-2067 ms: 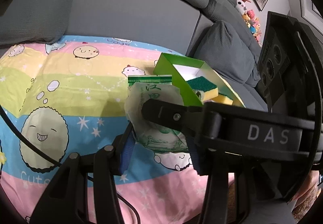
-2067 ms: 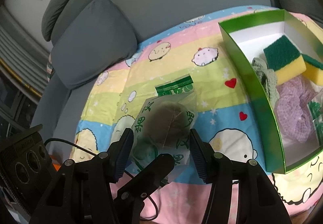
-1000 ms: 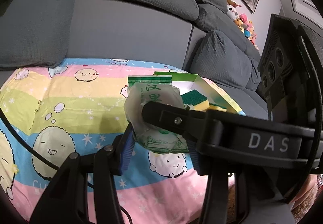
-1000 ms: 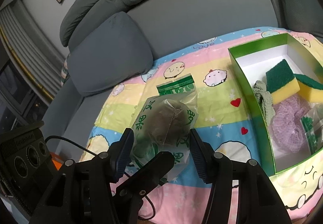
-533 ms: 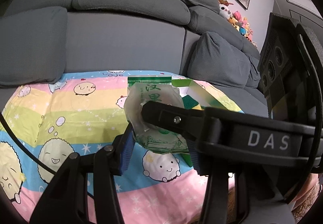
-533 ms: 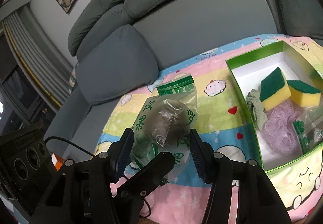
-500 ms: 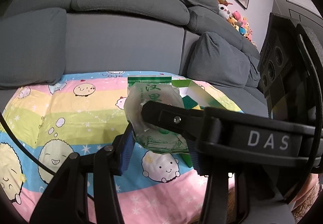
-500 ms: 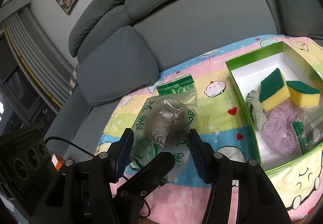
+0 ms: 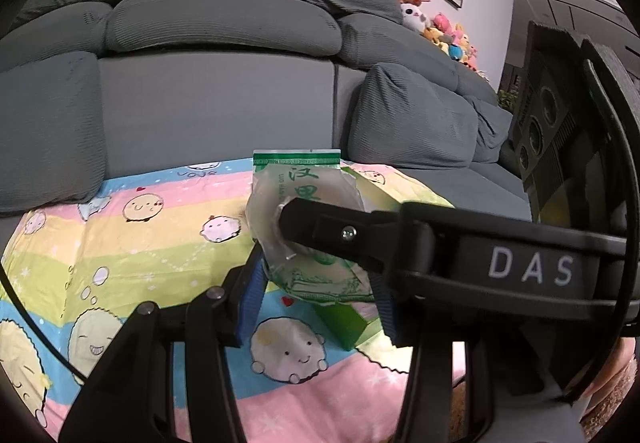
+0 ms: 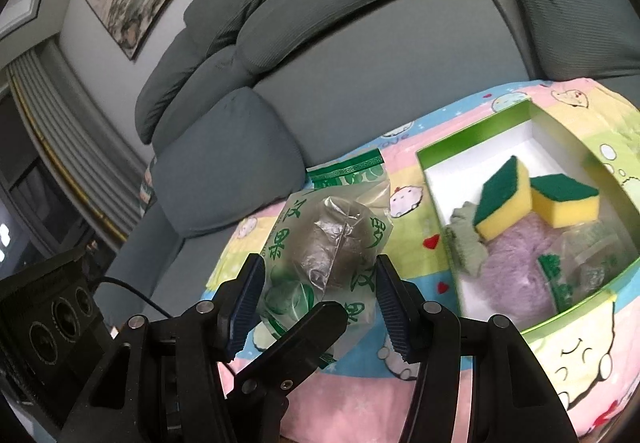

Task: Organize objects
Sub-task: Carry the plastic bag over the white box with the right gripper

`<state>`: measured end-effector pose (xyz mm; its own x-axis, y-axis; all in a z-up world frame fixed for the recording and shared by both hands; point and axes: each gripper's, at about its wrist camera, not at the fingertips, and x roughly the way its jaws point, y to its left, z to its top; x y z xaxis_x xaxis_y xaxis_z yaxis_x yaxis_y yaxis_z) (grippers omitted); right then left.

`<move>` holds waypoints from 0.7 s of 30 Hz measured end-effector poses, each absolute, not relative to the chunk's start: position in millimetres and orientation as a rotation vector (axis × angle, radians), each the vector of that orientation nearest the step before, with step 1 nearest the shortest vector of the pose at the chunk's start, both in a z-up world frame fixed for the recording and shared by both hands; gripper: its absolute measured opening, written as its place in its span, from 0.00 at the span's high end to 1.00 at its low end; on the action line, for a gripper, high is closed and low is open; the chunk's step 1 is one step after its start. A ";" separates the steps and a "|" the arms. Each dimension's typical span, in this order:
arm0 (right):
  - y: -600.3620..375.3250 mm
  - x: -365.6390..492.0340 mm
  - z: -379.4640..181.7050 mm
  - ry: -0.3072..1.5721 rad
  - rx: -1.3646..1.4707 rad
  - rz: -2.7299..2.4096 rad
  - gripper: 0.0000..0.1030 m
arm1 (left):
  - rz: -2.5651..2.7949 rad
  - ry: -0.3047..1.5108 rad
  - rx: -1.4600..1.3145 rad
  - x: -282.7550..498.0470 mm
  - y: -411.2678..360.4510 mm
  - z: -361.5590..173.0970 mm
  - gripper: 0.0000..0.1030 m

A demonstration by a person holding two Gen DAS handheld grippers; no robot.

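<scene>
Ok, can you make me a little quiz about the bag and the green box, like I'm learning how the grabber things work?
1. True or false: the plastic bag is lying flat on the blanket.
2. How many yellow-and-green sponges are in the green box?
A. one
B. two
C. four
3. Fill in: both the left hand-held gripper and the right hand-held gripper are pinching the same ____.

Key:
1. False. It is held up between the pads of both hand-held grippers.
2. B. Two sponges sit side by side, next to a purple net scrubber.
3. Bag.
</scene>
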<state>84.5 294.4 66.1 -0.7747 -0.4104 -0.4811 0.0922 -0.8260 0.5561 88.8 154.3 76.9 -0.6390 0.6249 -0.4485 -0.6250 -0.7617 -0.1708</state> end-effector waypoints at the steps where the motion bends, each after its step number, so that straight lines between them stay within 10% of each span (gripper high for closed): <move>1: 297.9 84.7 66.6 -0.754 0.881 -2.623 0.44 | 2.344 0.003 -0.644 88.5 157.0 76.8 0.54; 21: 348.8 87.7 60.5 -0.743 0.964 -2.774 0.44 | 2.170 -0.077 -0.699 71.8 211.4 62.7 0.54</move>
<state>87.7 348.8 60.5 -0.7919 -0.2584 -0.5533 -0.0530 -0.8736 0.4838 71.8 211.4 62.7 -0.4969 0.7384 -0.4560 -0.7041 -0.6502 -0.2856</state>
